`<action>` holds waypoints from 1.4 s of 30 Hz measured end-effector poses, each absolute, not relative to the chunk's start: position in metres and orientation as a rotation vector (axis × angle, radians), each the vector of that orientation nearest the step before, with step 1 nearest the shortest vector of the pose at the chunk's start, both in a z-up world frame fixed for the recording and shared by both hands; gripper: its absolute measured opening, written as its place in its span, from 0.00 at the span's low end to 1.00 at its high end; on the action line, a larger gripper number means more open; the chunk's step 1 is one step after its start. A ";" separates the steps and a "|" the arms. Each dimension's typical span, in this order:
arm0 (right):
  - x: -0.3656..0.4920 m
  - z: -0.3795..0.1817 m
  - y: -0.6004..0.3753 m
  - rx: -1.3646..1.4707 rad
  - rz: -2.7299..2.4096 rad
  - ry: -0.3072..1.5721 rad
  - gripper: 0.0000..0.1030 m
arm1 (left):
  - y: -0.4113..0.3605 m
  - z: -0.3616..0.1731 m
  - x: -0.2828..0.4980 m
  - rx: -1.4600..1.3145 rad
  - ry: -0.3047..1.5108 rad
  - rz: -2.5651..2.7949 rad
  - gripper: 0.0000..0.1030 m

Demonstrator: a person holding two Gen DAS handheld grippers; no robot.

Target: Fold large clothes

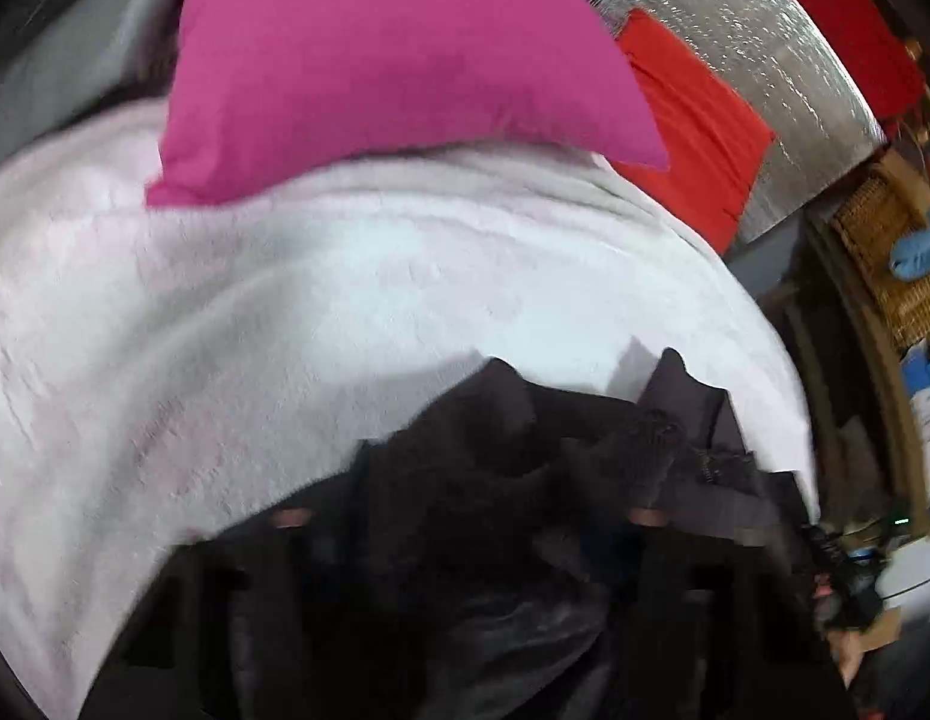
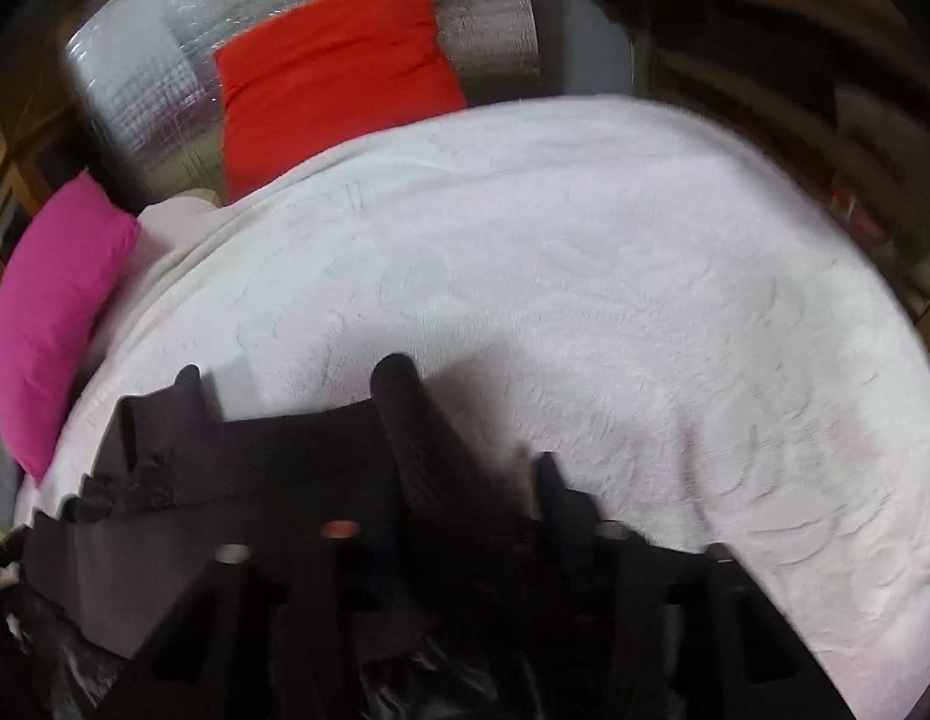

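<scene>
Both bunched in one dark garment (image 1: pixel 465 480) at the bed's near edge: left hand-held gripper (image 1: pixel 465 516) buried, grip impossible to tell; right hand-held gripper (image 2: pixel 465 450) apparently pinching cloth. Risk: slack fabric slipping, fold skewing. Beyond, one white blanket (image 2: pixel 585 270), one pink pillow (image 1: pixel 393 60), one red pillow (image 2: pixel 333 66).

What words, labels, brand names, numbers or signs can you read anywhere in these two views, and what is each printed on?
No text can be read in either view.
The boxes or packets on the shelf at the right edge of the left wrist view may carry print, but it is too small and blurred to read.
The dark garment, white blanket, pink pillow and red pillow show no lettering.
</scene>
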State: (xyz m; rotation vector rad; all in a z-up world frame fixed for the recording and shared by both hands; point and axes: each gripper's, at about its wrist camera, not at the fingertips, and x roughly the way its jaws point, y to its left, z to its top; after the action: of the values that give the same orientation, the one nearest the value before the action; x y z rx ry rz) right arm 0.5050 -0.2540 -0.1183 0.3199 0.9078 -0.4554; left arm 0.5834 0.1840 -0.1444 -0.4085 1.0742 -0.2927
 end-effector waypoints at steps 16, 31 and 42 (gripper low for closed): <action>0.463 -0.121 -0.285 0.544 -0.496 0.819 0.66 | 0.217 -0.160 0.574 -0.568 1.008 -0.124 0.39; 0.348 -0.087 -0.299 0.579 -0.400 0.884 0.66 | 0.205 -0.090 0.482 -0.318 0.872 -0.190 0.71; 0.317 -0.108 -0.253 0.421 -0.416 0.913 0.18 | 0.297 -0.147 0.429 -0.529 1.069 0.009 0.72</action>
State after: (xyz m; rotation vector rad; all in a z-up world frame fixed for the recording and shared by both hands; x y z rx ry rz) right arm 0.3168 -0.2531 -0.1080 0.4212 0.9127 -0.4164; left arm 0.4293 0.2966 -0.1467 -0.5293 1.0693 0.0093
